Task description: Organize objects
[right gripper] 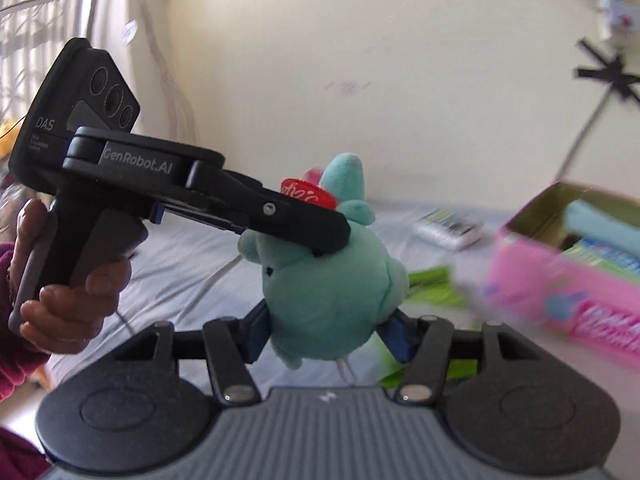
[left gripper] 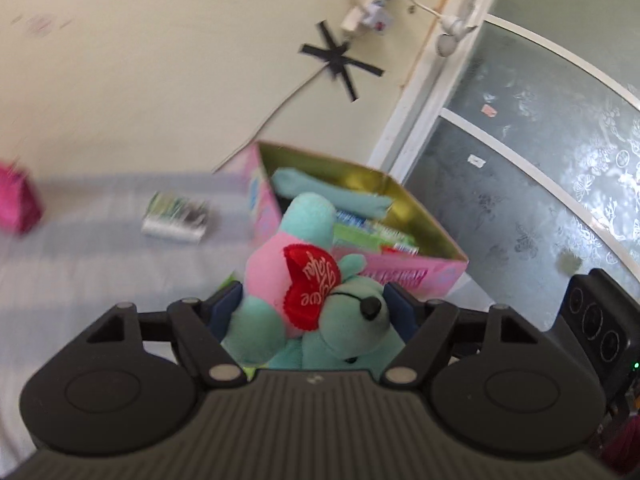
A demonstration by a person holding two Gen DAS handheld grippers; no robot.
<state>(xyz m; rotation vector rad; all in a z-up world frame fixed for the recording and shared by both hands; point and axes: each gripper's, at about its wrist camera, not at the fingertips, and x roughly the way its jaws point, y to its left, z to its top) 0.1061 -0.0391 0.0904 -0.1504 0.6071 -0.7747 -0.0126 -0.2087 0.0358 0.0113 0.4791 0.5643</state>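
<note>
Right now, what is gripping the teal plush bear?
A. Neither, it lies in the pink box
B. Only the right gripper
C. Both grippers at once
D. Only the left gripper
C. The left gripper is closed around the teal plush bear, and in the right wrist view the right gripper pinches its lower body too, short of the pink box.

We see the right gripper (right gripper: pixel 324 334) nearest us, its blue pads pressed against the turquoise plush bear (right gripper: pixel 332 300). From the left, the left gripper (right gripper: pixel 320 236) clamps the bear's upper part beside the red heart (right gripper: pixel 308 193). At right stands the open pink box (right gripper: pixel 568 280) on the bed (right gripper: pixel 192 264).
</note>
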